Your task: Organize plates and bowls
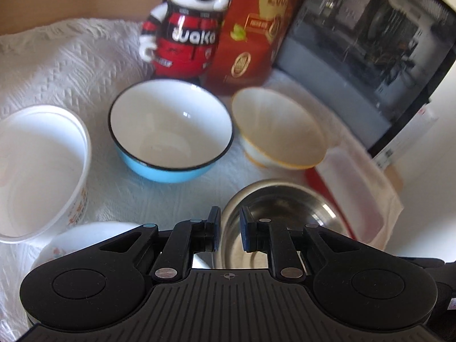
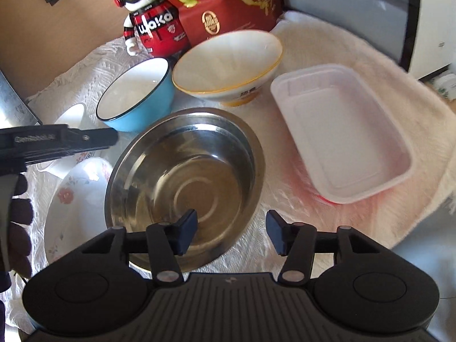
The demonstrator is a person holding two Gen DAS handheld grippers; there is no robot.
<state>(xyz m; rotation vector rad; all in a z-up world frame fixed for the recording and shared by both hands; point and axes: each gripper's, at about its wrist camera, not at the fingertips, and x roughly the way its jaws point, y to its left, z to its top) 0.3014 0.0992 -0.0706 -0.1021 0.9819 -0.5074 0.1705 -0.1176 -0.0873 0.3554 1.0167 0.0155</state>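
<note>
Sitting near the middle of the cloth-covered surface point(image 2: 327, 42), the steel bowl point(image 2: 185, 176) is the largest piece: stiff, probably light for its size, and slick on its polished wall. Its thin rolled rim is the sensible place to pinch, one finger inside and one outside; a grip on the curved wall would likely slide.

Toward the right edge lies the plastic tray point(image 2: 342, 131), thin and likely flexible, so a pinch on its lip may bend it. It should weigh almost nothing.

Behind the steel bowl, toward the back edge, stands the yellow-rimmed bowl point(image 2: 228, 65), flared and footed. It looks ceramic, so heavier, rigid and chippable; take it by the rim and set it down gently. Just beside it on the left is the blue bowl point(image 2: 136, 97), glossy and hard, with a dark rim that offers a similar hold.

At the near left edge rests a floral dish point(image 2: 77, 199), shallow and probably fragile, partly hidden by the right gripper body. A white tub point(image 1: 42, 171) stands farther left, thin-walled and light.

Jaws of the left gripper point(image 1: 230, 229) stand narrow with a small gap, empty, above the steel bowl's near rim. Jaws of the right gripper point(image 2: 231, 232) stand wide and empty, straddling that bowl's near-right rim without touching it.
</note>
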